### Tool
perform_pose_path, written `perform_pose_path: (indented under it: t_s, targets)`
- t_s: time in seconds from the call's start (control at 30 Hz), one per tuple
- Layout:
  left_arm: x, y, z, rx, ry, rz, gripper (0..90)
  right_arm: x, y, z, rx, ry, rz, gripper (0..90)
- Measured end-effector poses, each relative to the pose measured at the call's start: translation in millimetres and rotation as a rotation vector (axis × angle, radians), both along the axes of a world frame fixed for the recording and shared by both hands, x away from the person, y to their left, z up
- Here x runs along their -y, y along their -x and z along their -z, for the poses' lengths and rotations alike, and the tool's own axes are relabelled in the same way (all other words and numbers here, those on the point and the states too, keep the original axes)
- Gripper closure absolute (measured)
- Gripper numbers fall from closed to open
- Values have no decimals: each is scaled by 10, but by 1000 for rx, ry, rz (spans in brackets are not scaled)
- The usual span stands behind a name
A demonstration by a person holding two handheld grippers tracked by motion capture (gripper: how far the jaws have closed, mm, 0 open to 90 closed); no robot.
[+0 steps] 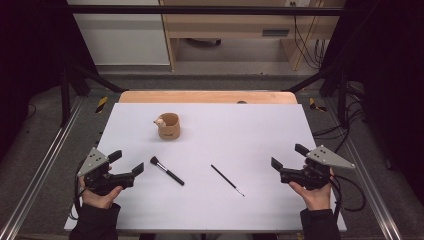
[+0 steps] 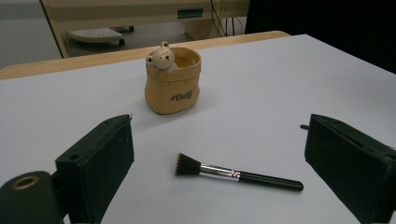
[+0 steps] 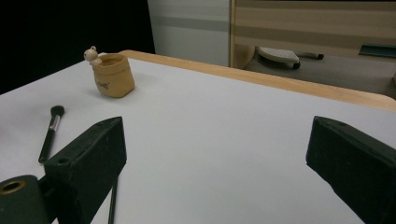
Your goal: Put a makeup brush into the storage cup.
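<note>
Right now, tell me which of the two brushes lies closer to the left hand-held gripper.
The thick black-handled brush with the silver ferrule and fanned dark bristles lies closer to the left hand-held gripper. The thin black liner brush lies farther right, near mid-table.

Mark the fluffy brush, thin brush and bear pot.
fluffy brush (image 2: 219, 172): left gripper view, silver ferrule.
thin brush (image 1: 226, 179): high view, mid-handle.
bear pot (image 1: 170, 130): high view, front wall.

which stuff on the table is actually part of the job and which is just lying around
Part of the job:
- makeup brush, lying nearest the open left gripper
- thin brush, nearer the open right gripper
- bear pot, upright, likely the holder

Just about:
- white mat
- cabinet beyond the table
</note>
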State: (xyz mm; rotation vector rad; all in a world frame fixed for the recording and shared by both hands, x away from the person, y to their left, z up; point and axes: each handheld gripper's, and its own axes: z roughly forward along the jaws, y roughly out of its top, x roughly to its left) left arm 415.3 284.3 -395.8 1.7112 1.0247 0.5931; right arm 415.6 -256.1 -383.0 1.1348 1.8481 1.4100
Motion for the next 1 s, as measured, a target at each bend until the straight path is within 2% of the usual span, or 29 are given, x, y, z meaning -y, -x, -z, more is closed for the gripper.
perform_pose_path:
  t_s: [0.4, 0.57, 1.0]
  targets:
    - [96, 1, 46, -24, 1, -14, 77, -23, 1, 18, -6, 14, -1, 55]
    - [215, -23, 114, -50, -15, -18, 78, -72, -3, 30, -12, 30, -7, 55]
    - [372, -66, 226, -93, -39, -47, 79, -166, -16, 53, -17, 47, -27, 55]
